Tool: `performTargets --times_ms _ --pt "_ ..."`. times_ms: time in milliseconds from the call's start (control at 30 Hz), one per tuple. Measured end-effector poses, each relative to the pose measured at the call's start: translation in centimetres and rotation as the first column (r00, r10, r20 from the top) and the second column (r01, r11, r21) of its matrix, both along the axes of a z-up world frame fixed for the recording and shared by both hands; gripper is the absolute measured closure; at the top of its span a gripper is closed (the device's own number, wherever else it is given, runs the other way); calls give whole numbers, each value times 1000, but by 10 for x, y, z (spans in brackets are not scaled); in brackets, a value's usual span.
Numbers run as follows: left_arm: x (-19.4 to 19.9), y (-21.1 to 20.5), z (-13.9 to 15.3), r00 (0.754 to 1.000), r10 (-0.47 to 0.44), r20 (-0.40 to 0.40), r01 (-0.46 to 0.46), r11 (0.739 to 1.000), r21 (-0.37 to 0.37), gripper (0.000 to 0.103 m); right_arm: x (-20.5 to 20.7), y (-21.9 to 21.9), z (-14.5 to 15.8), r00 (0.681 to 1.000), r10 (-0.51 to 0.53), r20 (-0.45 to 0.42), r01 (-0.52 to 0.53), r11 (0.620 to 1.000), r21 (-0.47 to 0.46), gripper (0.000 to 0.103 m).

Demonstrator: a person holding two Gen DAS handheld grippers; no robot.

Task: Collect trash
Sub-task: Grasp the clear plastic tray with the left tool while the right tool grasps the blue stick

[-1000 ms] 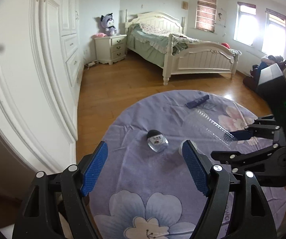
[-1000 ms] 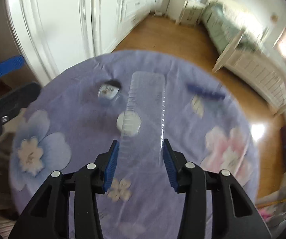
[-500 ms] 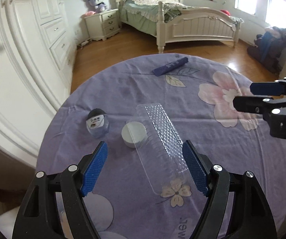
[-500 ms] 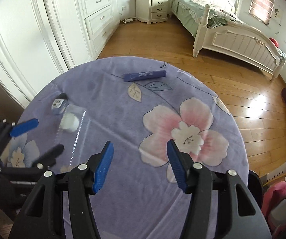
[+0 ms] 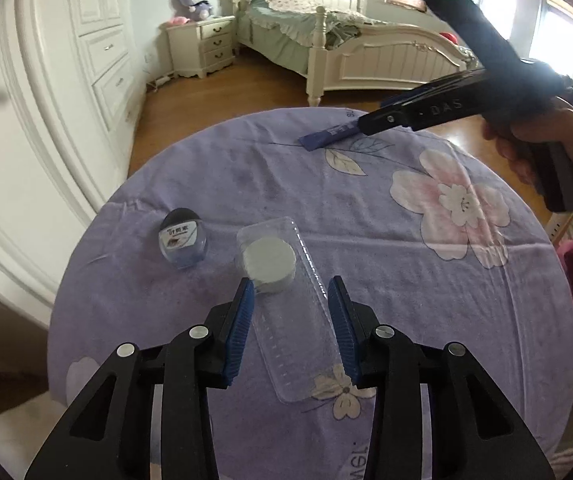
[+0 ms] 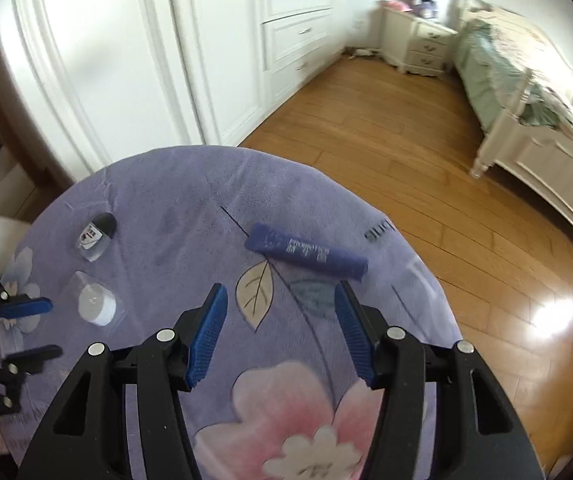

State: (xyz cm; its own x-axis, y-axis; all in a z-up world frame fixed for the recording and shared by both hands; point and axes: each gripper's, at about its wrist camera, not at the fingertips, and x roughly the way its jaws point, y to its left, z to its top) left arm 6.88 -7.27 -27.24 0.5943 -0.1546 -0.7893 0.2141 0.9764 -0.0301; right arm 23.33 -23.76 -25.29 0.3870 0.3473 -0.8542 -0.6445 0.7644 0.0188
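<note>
Left gripper (image 5: 290,312) is where the action is right now: its jaws are closing around the clear plastic tray (image 5: 286,312), which lies flat on the purple flowered tablecloth (image 5: 366,208). The blue pads sit on either side of the tray's long edges, but I can't see them pressing on it yet. A white round puck (image 5: 269,261) sits in the tray's far end, just ahead of my fingertips.

Tip for this kind of grab, in my opinion: flimsy clear packaging buckles, so I'd squeeze only until the walls bite, keep the tray level when lifting so the puck doesn't roll out, and avoid snagging the cloth.

Right gripper (image 6: 280,332) hangs spread with nothing between its jaws, over the cloth just short of the dark blue wrapper (image 6: 306,250) at the far side. That one looks like my next pick. The little black-capped container (image 5: 183,239) sits beside the tray, untouched.
</note>
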Motion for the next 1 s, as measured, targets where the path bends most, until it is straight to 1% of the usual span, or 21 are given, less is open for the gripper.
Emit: performTargets --times_ms 133,200,233,300,333,400,433,467,500,533,567,633,667,700,733,767,800,833,900,933,1000 --pt "1 5 -2 1000 -15 -9 15 1000 -10 64 28 19 -11 992 123 -25 -124 991 -57 47" --pt "2 6 -3 1000 -14 -12 14 1000 -1 64 39 30 -21 983 181 -36 -184 976 -116 47" --pt "1 4 -3 1000 -23 -18 23 1000 -2 64 44 35 -29 976 209 -60 -216 964 -154 47" --pt "2 2 -2 999 -29 -33 29 1000 -9 64 46 40 -39 972 226 -68 -235 947 -220 47" --pt "3 2 -3 999 -28 -37 28 1000 -11 64 45 42 -40 969 243 -54 -249 941 -228 48" --pt "4 4 -3 999 -14 -49 13 1000 -20 58 47 40 -40 973 226 -51 -232 947 -224 58" --pt "5 4 -4 998 -2 -58 1 1000 -15 50 48 38 -39 976 213 -40 -217 950 -225 75" --pt "7 2 -5 997 11 -73 -11 1000 -5 47 49 35 -37 980 197 -25 -197 954 -228 89" --pt "7 1 -5 997 14 -81 -14 1000 2 45 49 32 -36 982 187 -38 -191 957 -218 99" --pt "7 -3 -5 996 16 -93 -14 1000 21 40 49 30 -38 981 186 -59 -194 957 -214 100" --pt "6 -6 -5 995 15 -95 -12 999 40 32 44 29 -38 982 186 -38 -190 954 -232 100" --pt "4 -17 -7 997 15 -82 -4 992 123 24 39 28 -39 984 177 -24 -178 954 -241 100" --pt "8 -21 -13 995 15 -100 -1 990 141 26 38 26 -38 986 167 -20 -167 957 -236 100" --pt "11 -22 -17 993 12 -120 3 993 121 34 37 24 -37 988 150 -23 -152 963 -223 100" --pt "15 -21 -21 989 4 -145 8 997 82 54 35 23 -37 990 139 -25 -141 967 -211 101" --pt "16 -20 -23 989 2 -147 8 998 66 63 34 19 -35 992 123 -28 -126 974 -187 101" --pt "15 -20 -22 991 -15 -130 24 997 69 65 31 16 -34 993 114 -31 -118 979 -167 101" --pt "13 -19 -20 992 -29 -120 36 998 57 65 30 15 -32 994 107 -33 -110 983 -146 101" --pt "8 -13 -12 996 -35 -87 39 998 44 65 20 8 -26 995 93 -24 -95 988 -118 100" --pt "6 -8 -8 997 -40 -73 42 999 25 65 13 7 -24 996 85 -17 -86 990 -113 101" --pt "1 -2 -1 998 -32 -51 33 999 16 65 0 2 -18 998 66 -8 -66 994 -87 100"
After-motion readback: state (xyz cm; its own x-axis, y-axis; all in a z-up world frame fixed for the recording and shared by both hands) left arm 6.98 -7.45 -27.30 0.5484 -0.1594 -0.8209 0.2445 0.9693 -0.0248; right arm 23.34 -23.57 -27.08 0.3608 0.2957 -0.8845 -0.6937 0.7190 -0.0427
